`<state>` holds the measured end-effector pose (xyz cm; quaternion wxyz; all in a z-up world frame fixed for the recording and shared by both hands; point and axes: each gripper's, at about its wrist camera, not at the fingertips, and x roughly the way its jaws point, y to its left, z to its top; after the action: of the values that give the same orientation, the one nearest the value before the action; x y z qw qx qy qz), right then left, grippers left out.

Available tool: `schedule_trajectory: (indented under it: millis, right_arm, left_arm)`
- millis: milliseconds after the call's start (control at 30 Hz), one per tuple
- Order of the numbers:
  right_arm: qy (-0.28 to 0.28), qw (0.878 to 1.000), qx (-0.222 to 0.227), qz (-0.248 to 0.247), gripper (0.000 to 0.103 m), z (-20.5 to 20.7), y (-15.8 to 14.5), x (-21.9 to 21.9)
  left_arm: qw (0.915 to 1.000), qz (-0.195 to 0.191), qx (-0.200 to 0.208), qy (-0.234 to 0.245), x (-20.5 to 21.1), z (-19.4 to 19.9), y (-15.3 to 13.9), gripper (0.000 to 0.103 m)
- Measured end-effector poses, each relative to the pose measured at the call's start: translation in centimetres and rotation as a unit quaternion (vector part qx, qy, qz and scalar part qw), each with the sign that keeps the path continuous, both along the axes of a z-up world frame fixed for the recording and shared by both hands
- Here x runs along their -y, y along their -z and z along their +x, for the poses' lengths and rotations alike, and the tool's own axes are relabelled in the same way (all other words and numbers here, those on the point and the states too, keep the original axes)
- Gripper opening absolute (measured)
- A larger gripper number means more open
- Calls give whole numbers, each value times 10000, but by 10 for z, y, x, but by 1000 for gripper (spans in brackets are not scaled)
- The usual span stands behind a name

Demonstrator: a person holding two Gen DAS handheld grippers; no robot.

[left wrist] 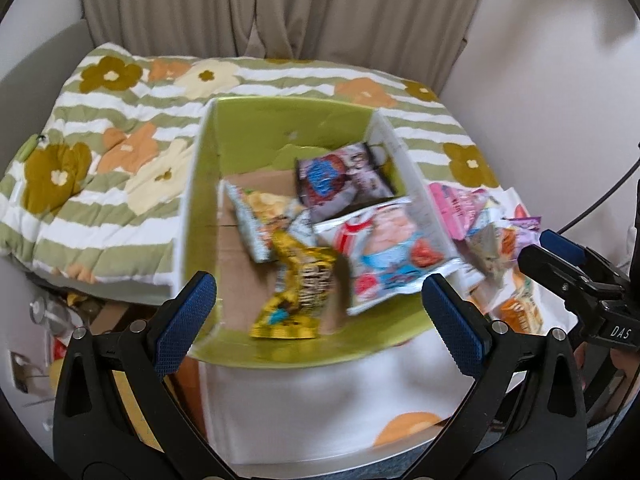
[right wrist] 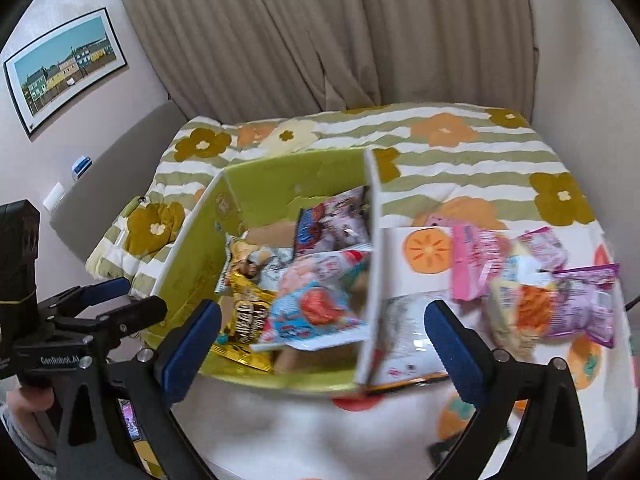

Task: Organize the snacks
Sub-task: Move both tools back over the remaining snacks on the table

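Observation:
A cardboard box (left wrist: 200,184) (right wrist: 192,240) with a green lining sits on the bed. Several snack packets lie in it: a gold one (left wrist: 296,292) (right wrist: 244,320), a white, blue and red one (left wrist: 384,256) (right wrist: 316,304), a purple one (left wrist: 340,180) and a chips bag (left wrist: 260,212). My left gripper (left wrist: 320,316) (right wrist: 142,294) hovers open above the box's near edge, holding nothing. My right gripper (right wrist: 324,340) (left wrist: 536,246) is open and empty over the box's right wall. Loose packets lie right of the box: a pink one (right wrist: 476,260) (left wrist: 452,204), a purple one (right wrist: 580,300) and a clear one (right wrist: 408,336).
A striped floral quilt (left wrist: 120,152) covers the bed, with a white orange-print cloth (right wrist: 424,248) under the loose snacks. Beige curtains (right wrist: 320,40) hang behind and a framed picture (right wrist: 64,64) is on the left wall. Clutter (left wrist: 60,320) lies on the floor at left.

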<state>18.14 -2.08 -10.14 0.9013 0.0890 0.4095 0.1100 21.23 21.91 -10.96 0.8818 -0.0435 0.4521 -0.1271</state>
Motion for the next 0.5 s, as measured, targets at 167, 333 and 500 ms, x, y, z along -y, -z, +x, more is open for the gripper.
schedule_trajectory:
  millis: [167,333,500]
  right_arm:
    - [140,9997,194,-72,101,-20,-13,47]
    - [333,9991,234,-75,101,-39,-21,103]
    - [476,9987,152,-108,101,-57,-17,154]
  left_arm:
    - [9999,-85,60,63,45,-18,-7,102]
    - [9998,-45,86,201,100,-36,-8,102]
    - [9992,13,90,379,151,-56,0,102]
